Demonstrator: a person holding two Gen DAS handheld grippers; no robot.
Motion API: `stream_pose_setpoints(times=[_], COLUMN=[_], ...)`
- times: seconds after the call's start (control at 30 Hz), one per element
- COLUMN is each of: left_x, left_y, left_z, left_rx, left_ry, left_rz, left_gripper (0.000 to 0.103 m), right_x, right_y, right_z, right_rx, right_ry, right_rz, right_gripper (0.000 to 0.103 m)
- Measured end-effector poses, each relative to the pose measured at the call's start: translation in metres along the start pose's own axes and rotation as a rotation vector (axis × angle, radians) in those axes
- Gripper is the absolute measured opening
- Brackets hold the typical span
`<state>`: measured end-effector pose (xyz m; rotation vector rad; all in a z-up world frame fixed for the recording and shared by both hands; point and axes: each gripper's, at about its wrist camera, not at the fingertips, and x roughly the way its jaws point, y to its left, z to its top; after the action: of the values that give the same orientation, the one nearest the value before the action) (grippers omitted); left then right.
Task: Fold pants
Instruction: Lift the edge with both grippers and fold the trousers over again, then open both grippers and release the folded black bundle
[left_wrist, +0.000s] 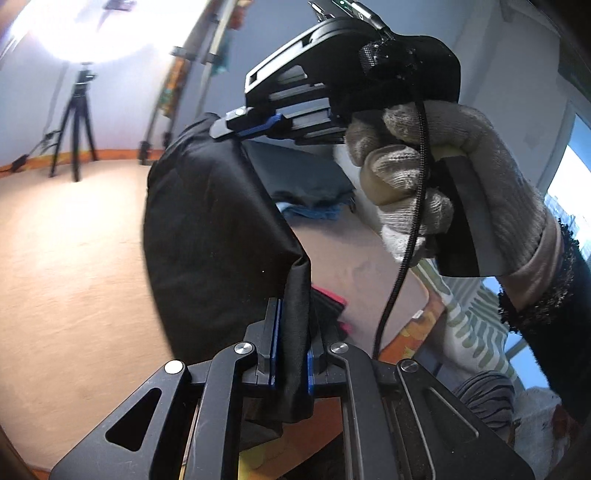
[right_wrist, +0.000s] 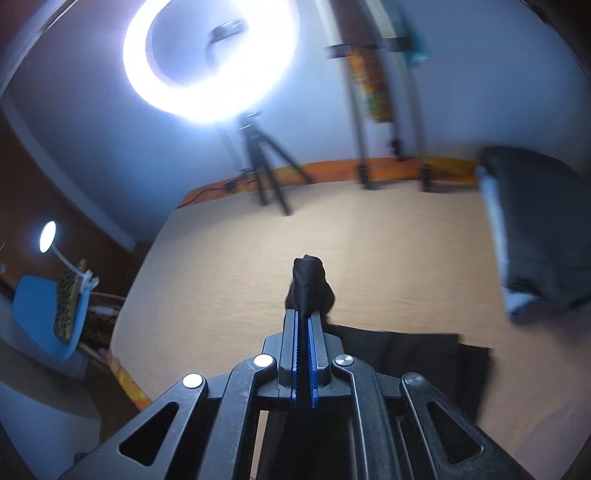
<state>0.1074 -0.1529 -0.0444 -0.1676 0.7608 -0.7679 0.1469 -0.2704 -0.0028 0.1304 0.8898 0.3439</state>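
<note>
Both tongs, left and right, clamped on seemingly airborne black pants.

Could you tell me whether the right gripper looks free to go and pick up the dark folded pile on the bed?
Probably not yet: the right gripper is shut on the black pants, though bare bed lies before the dark folded pile.

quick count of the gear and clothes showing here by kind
grippers: 2 (left gripper, right gripper)
black pants: 1, clamped by both
folded dark garments on the bed: 1
tripods: 1
ring lights: 1
blue chairs: 1
total: 7
</note>
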Motion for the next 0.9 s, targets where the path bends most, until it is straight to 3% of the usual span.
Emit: stream_pose_setpoints(times=[0.37,0.6,0.67,0.73,0.9], left_x=[0.076,0.107,0.112,0.107,0.082], left_y=[-0.038,-0.045,-0.045,-0.045,-0.042], left_z=[-0.004,0.001,0.001,-0.003,-0.006], left_rx=[0.062,0.051,0.048,0.048,0.027], left_ry=[0.09,0.125,0.142,0.16,0.19], left_rz=[-0.049,-0.072,-0.077,-0.095,-0.149], left_gripper=[0.009,0.01,0.016,0.029,0.037], right_x=[0.0,0.029,0.037,0.045,0.053], right_y=[-0.112,-0.144,-0.148,-0.153,-0.167], right_z=[-0.016,-0.018,-0.019,-0.02,-0.03], right_rx=[0.156,0.182,0.178,0.178,0.193], right_ry=[-0.01,0.021,0.038,0.051,0.067], right_rz=[-0.098,-0.115,-0.124,-0.126,-0.118], right_gripper=[0.002,0.002,0.002,0.002,0.002])
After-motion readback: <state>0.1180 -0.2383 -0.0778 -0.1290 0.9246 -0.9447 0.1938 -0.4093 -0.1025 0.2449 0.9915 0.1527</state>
